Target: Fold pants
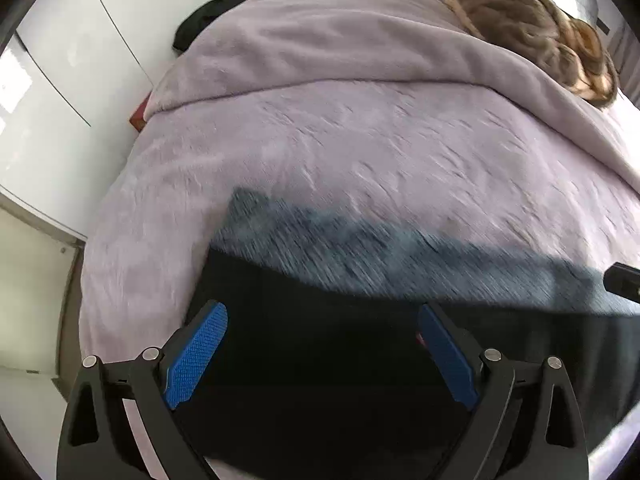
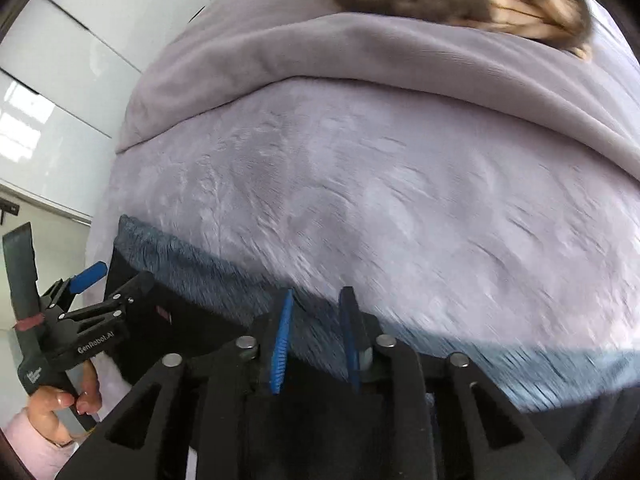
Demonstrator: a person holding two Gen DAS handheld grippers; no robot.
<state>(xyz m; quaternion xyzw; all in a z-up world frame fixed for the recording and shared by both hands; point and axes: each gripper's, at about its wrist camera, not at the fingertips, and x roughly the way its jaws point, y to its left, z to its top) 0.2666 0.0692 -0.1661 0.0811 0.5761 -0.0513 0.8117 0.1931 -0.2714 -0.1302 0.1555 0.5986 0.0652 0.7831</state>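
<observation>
Home bedroom, bed under lilac blanket (image 1: 360, 140), white wardrobe doors (image 1: 72, 48)

A bed (image 1: 360, 152) under a lilac plush blanket (image 1: 320, 40) fills the room. White glossy wardrobe doors (image 1: 72, 52) stand beside it, reflecting daylight. A brown throw (image 1: 532, 28) lies rumpled at the far end.

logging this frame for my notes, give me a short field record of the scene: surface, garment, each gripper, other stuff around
surface: fuzzy lilac blanket spread over a bed
garment: dark black pants lying flat at the near edge
left gripper: jaws wide open above the pants, nothing between them
right gripper: jaws narrowly apart, no cloth seen pinched
other: brown furry throw at the far end; white cabinet doors beside the bed
</observation>
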